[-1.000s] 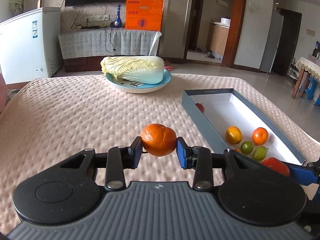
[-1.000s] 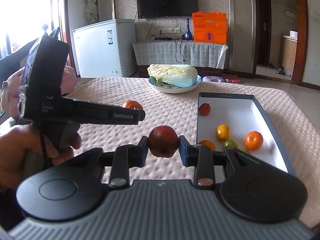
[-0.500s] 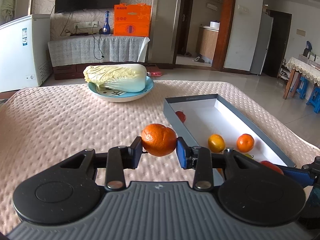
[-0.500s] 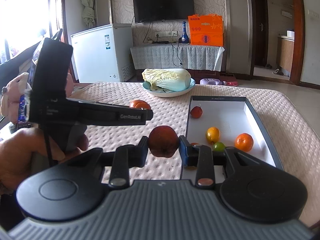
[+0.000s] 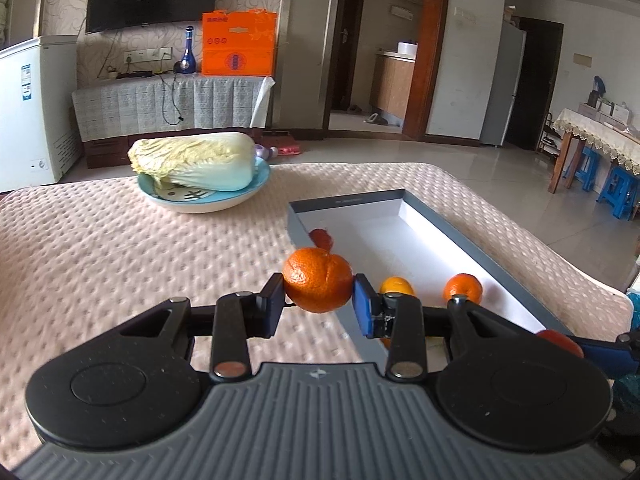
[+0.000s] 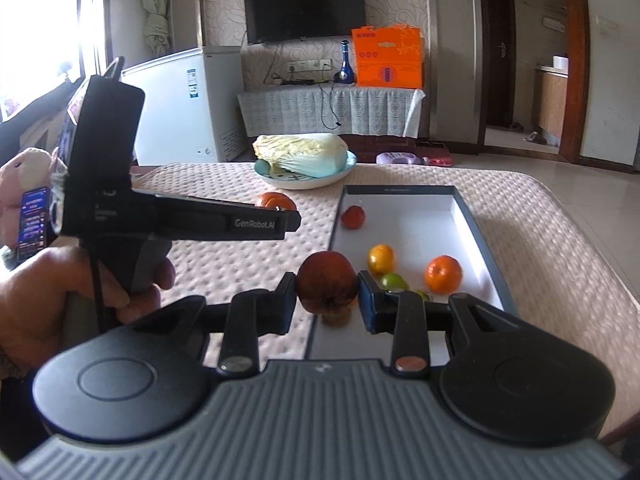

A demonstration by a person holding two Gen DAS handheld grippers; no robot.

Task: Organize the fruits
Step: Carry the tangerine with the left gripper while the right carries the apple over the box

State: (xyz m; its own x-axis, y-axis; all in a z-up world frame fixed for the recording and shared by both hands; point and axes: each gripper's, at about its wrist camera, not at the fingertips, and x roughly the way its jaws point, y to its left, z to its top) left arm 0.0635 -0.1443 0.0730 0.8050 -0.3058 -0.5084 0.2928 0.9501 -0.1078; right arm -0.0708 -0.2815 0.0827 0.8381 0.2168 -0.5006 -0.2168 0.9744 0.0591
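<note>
My left gripper [image 5: 319, 300] is shut on an orange tangerine [image 5: 318, 280], held above the left wall of the grey box [image 5: 348, 201]. My right gripper [image 6: 327, 300] is shut on a dark red apple [image 6: 327, 282], just over the near left part of the same box [image 6: 400, 191]. Inside the white-floored box lie a small red fruit [image 6: 353, 216], a yellow fruit [image 6: 381, 258], an orange one [image 6: 443, 274] and a green one [image 6: 393, 281]. In the right wrist view the left gripper's body [image 6: 180, 222] crosses the left side, held by a hand [image 6: 48, 296], its tangerine [image 6: 276, 200] peeping over it.
A blue plate [image 5: 248, 192] with a napa cabbage [image 5: 196, 165] stands at the back of the pink quilted table [image 5: 100, 248]. A phone [image 6: 34, 220] and a pink plush toy [image 6: 24, 172] are at far left. Table edge runs right of the box.
Both grippers have moved sideways toward the box with their fruits still gripped; the box and its fruits now sit closer to the middle of each view.
</note>
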